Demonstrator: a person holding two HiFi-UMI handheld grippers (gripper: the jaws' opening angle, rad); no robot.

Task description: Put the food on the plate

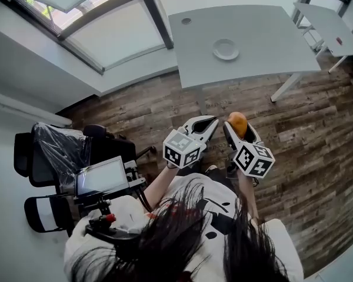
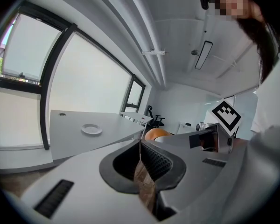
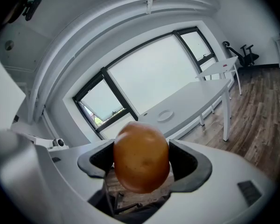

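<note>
My right gripper [image 1: 236, 128] is shut on an orange-brown rounded food item [image 1: 237, 123], which fills the middle of the right gripper view [image 3: 141, 157] between the two dark pads. My left gripper [image 1: 205, 125] is shut with nothing in it, its jaws pressed together [image 2: 141, 158]; the food [image 2: 156, 134] peeks just past it. Both are held over the wooden floor, well short of the grey table [image 1: 253, 54]. A small white plate [image 1: 225, 49] lies on that table, also seen far off as the plate [image 2: 91, 129] and the plate [image 3: 165, 115].
A second white table [image 1: 329, 25] stands at the far right. A black chair wrapped in plastic [image 1: 62, 148] and a stand with a screen [image 1: 101, 177] are at my left. Sloped windows [image 1: 88, 22] run along the left wall. Wooden floor [image 1: 317, 134] lies between me and the table.
</note>
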